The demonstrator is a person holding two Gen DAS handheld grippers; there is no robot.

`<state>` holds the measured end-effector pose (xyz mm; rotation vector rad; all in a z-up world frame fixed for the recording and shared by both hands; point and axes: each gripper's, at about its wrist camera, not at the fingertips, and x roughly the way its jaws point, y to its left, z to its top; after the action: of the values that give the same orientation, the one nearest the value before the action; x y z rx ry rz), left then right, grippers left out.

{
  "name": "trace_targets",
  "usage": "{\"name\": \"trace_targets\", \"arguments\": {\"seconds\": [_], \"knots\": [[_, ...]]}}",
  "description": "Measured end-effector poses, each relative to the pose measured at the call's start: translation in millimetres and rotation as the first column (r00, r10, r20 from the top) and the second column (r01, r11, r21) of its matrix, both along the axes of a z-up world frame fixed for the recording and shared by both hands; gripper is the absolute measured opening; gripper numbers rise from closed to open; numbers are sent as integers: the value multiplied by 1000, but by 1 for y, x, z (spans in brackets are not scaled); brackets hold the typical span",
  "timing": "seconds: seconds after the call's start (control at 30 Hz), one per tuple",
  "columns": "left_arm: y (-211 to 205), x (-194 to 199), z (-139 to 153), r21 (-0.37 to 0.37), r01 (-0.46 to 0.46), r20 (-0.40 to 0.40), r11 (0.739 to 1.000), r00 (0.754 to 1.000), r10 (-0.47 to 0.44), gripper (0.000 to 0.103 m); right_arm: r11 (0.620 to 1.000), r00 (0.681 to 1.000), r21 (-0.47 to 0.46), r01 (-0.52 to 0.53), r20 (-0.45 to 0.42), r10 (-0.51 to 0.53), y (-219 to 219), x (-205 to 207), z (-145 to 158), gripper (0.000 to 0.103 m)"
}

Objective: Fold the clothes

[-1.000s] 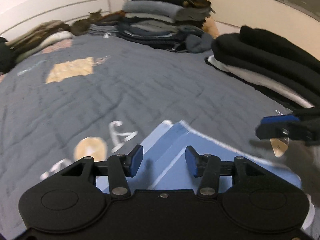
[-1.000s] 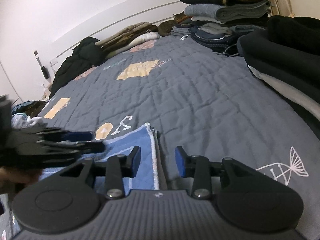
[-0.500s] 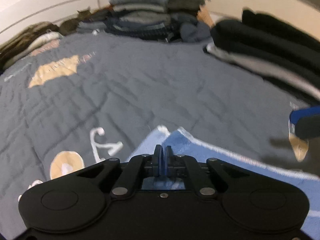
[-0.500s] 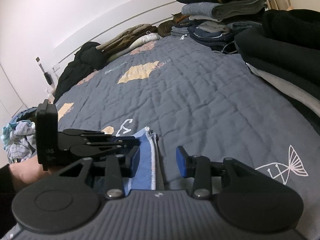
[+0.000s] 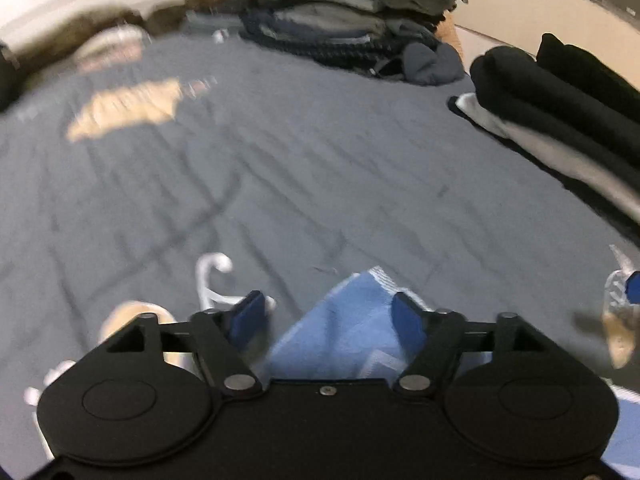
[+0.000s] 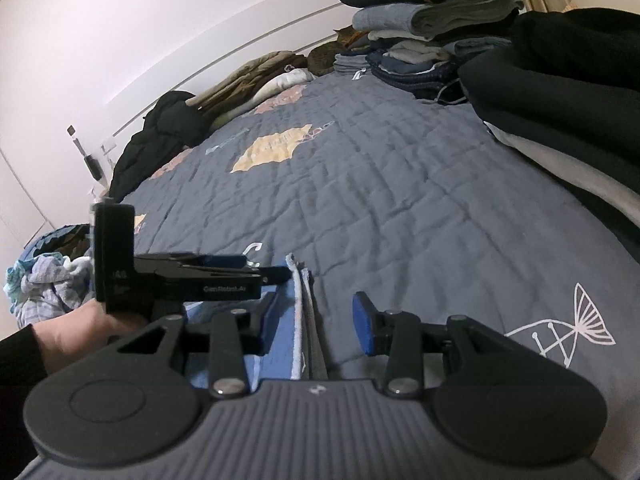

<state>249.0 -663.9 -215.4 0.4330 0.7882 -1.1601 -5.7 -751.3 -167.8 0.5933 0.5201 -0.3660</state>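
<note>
2 grippers | left gripper point(image 5: 327, 316) jaws opening over blue cloth point(image 5: 340, 336) corner | right gripper point(image 6: 314, 318) jaws open astride its edge

i'm in a home bedroom: a bed under a grey quilted bedspread point(image 6: 380, 200), stacks of folded clothes point(image 6: 424, 20) at its far corner, a dark jacket point(image 6: 160, 140) heaped along the white wall point(image 6: 140, 20).

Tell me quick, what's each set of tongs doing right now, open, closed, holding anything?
Left tongs: opening, pads apart over the blue towel, not gripping it.
Right tongs: open, straddling the towel's folded edge, holding nothing.
</note>
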Motion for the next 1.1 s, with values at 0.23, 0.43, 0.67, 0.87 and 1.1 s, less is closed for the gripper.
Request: {"name": "trace_targets", "arguments": {"seconds": [0.23, 0.43, 0.67, 0.87, 1.1], "knots": [[13, -6, 9, -71, 2, 15, 997, 1000, -1, 4, 1000, 1000, 8, 16, 1, -16, -4, -2, -2, 39], [34, -26, 39, -172, 72, -16, 982, 997, -76, 4, 1000, 1000, 12, 25, 12, -25, -6, -4, 0, 39], [24, -34, 45, -188, 125, -59, 974, 989, -138, 4, 1000, 1000, 10, 24, 19, -24, -4, -4, 1, 39], [-1, -21, 22, -86, 49, 4, 995, 999, -48, 5, 1000, 1000, -3, 14, -11, -14, -3, -2, -2, 39], [23, -19, 29, -100, -63, 12, 993, 998, 64, 48, 997, 990, -7, -83, -115, 81, -2, 4, -14, 39]]}}
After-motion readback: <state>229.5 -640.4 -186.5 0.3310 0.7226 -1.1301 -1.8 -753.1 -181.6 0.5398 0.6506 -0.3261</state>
